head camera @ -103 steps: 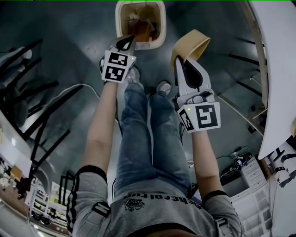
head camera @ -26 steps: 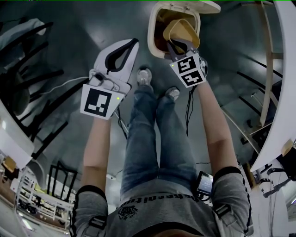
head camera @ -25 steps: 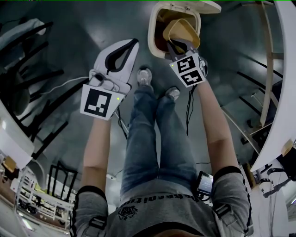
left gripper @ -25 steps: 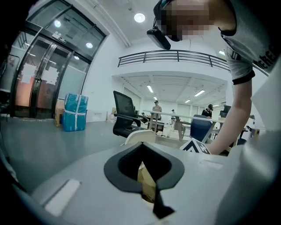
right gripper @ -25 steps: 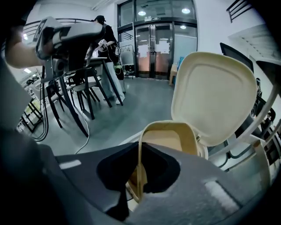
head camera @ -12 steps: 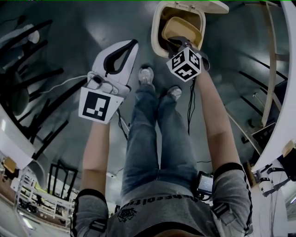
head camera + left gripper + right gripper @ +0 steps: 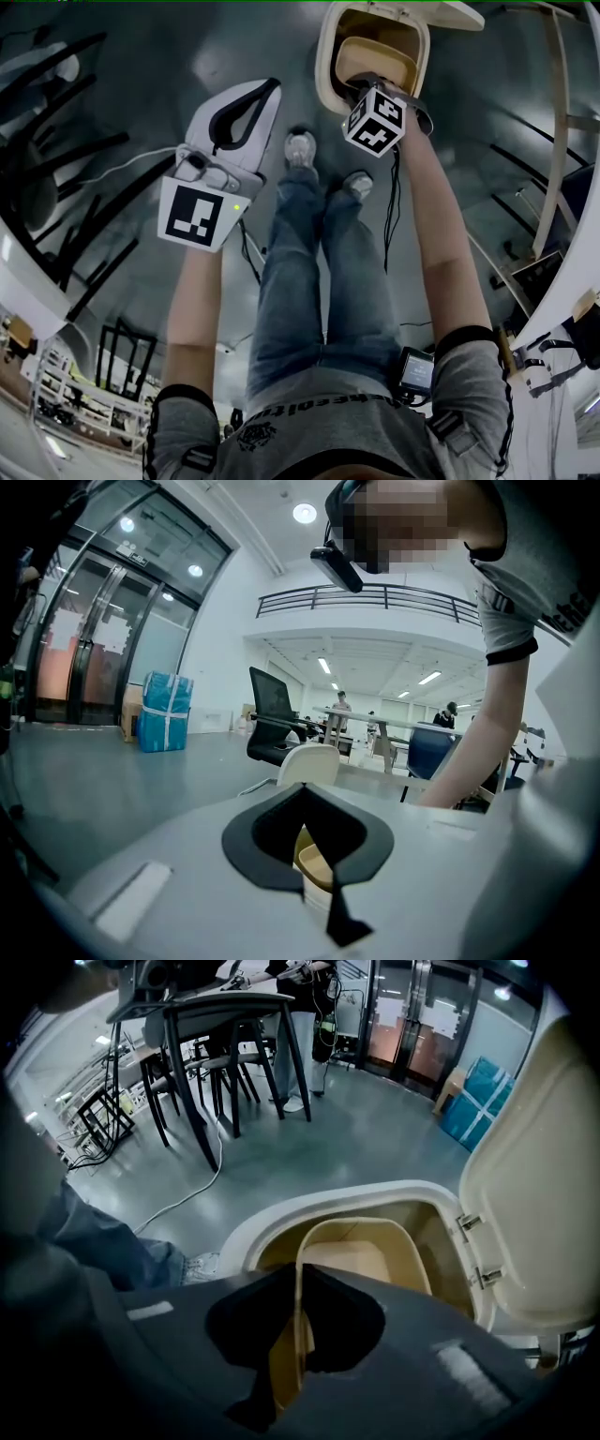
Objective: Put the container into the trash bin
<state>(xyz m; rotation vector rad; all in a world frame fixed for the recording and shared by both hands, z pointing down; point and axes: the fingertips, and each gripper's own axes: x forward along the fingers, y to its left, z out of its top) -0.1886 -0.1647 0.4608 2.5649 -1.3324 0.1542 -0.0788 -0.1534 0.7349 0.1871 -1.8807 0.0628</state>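
The grey floor [image 7: 141, 56] takes up most of the head view, with the person's legs [image 7: 309, 281] running down the middle and dark chairs [image 7: 56, 159] off to the left. At the top stands the cream trash bin [image 7: 323, 56], its hinged lid [image 7: 441, 14] swung up and back so the mouth is open.

The tan container [image 7: 375, 58] sits in that mouth, tilted, with most of it already below the bin's rim. It is not lying loose. The right gripper [image 7: 298, 1307] has its jaws clamped on one side wall of the container, near the top edge, and the wall shows as a thin pale strip pinched between the two dark pads. The left gripper [image 7: 265, 89] hangs well apart from the bin, above the floor beside the left shoe [image 7: 300, 148], with its jaws together and nothing between them (only the bin shows past them in its own view).

The step in hand looks like the release. To do it well, the container should be over the open well and not on the bin's rim or against the lid hinges [image 7: 473, 1251]. Then part the right jaws fully so the thin wall slips free, and draw the gripper straight back up. A half-opened grip might drag the container out again.
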